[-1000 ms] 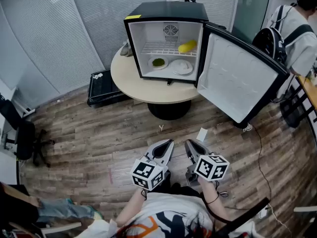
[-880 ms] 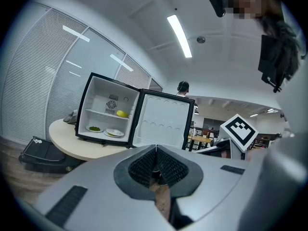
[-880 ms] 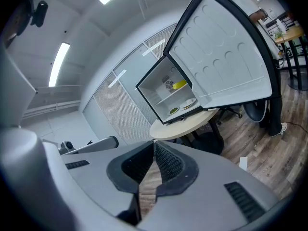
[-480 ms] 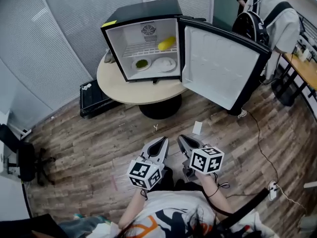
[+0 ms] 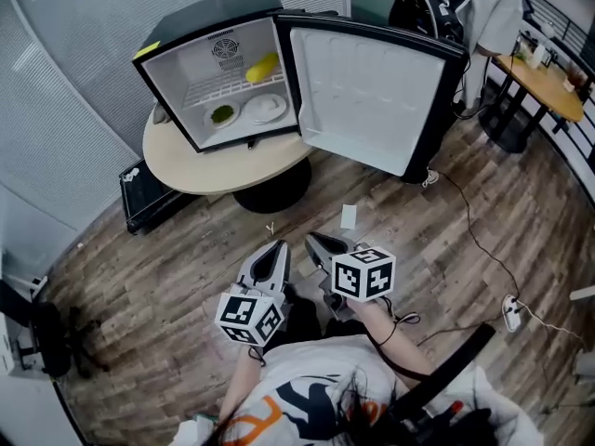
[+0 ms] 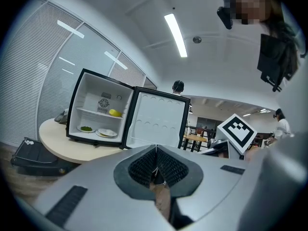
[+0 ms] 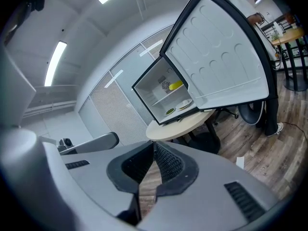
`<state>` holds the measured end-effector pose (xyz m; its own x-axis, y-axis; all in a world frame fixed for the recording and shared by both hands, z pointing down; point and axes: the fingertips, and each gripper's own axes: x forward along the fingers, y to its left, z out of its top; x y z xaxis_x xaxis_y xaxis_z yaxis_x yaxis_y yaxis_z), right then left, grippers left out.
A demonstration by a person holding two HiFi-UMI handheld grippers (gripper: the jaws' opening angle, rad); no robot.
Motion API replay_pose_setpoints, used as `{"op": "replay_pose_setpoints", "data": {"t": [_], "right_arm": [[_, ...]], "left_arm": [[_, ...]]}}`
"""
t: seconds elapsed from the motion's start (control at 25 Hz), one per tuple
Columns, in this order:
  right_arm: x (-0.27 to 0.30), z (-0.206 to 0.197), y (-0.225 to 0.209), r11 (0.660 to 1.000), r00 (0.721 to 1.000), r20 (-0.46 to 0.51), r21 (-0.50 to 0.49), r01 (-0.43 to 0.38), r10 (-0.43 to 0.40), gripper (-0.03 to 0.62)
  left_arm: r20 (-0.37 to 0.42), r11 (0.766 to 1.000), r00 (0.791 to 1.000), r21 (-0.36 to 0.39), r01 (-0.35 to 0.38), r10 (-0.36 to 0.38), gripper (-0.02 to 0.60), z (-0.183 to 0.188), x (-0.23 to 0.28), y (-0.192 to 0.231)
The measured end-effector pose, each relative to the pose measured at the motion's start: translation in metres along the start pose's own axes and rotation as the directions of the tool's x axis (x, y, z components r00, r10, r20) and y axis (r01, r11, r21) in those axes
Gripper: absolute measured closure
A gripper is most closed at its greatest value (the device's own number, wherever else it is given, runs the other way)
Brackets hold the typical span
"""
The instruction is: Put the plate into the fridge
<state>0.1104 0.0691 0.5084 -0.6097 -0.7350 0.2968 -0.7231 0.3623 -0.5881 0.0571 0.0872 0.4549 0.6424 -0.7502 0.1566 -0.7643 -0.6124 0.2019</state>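
Observation:
A small black fridge [image 5: 191, 26] stands on a round beige table [image 5: 200, 167] with its door [image 5: 367, 91] swung wide open. On its floor lie a white plate [image 5: 265, 108] and a plate with green food [image 5: 222, 114]; a yellow item [image 5: 262, 66] rests on the wire shelf. Both grippers are held low near the person's body, far from the fridge. The left gripper [image 5: 276, 253] is shut and holds nothing, and the right gripper [image 5: 316, 243] beside it is likewise shut and empty. The fridge [image 6: 103, 112] also shows in the left gripper view, and the fridge [image 7: 168, 97] in the right gripper view.
A black case [image 5: 139, 193] lies on the wooden floor left of the table. A slip of paper [image 5: 349, 216] lies on the floor ahead. A cable [image 5: 465, 221] runs to a plug at the right. A desk [image 5: 544, 82] and a person with a backpack [image 5: 423, 7] stand at the right.
The view has swung right and back: the fridge and table now sit further left and higher in the head view. Both grippers stay shut and empty near the body.

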Motion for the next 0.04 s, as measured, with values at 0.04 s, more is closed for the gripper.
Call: {"op": "replay_pose_setpoints", "data": {"t": [0.04], "right_arm": [[0.0028,0.0012,-0.001,1.0,1.0,-0.003,-0.002,-0.002,0.002,0.565]], "left_arm": [[0.002,1.0,1.0,-0.001,-0.004,0.004,0.568,0.0008,0.0015,0.0022]]}}
